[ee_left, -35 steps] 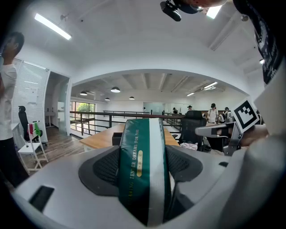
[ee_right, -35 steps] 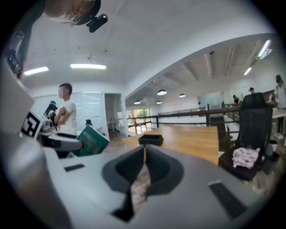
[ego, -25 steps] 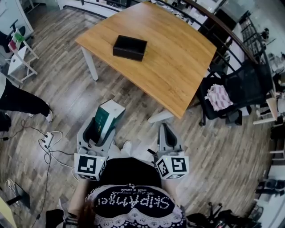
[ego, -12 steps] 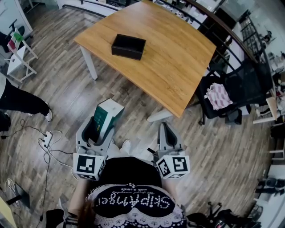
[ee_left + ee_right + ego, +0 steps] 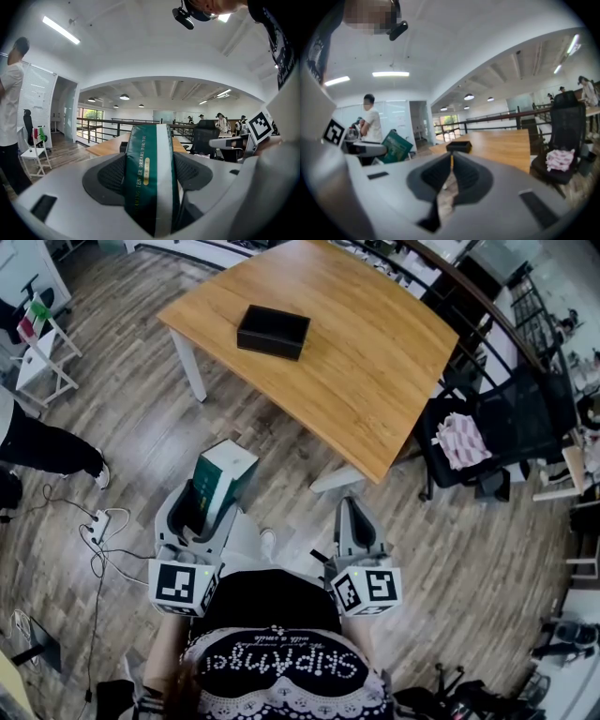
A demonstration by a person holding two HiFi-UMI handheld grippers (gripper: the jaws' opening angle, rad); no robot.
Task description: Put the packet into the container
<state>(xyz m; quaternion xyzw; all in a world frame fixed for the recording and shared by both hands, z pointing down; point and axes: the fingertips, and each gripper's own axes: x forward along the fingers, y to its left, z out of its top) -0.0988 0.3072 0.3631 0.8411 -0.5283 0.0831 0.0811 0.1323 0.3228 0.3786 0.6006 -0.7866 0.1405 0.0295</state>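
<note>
Head view: a black rectangular container stands on the wooden table, well apart from both grippers; its interior cannot be made out. The left gripper is clamped on a green-and-white packet, held above the wood floor. The right gripper has its jaws closed on nothing.

Left gripper view: the packet stands upright between the jaw pads, touching both. Gold print on its edge reads "TENDER DREAMS FOR YOU".

Right gripper view: the jaws of the right gripper meet, with nothing held. The container sits ahead on the table
</note>
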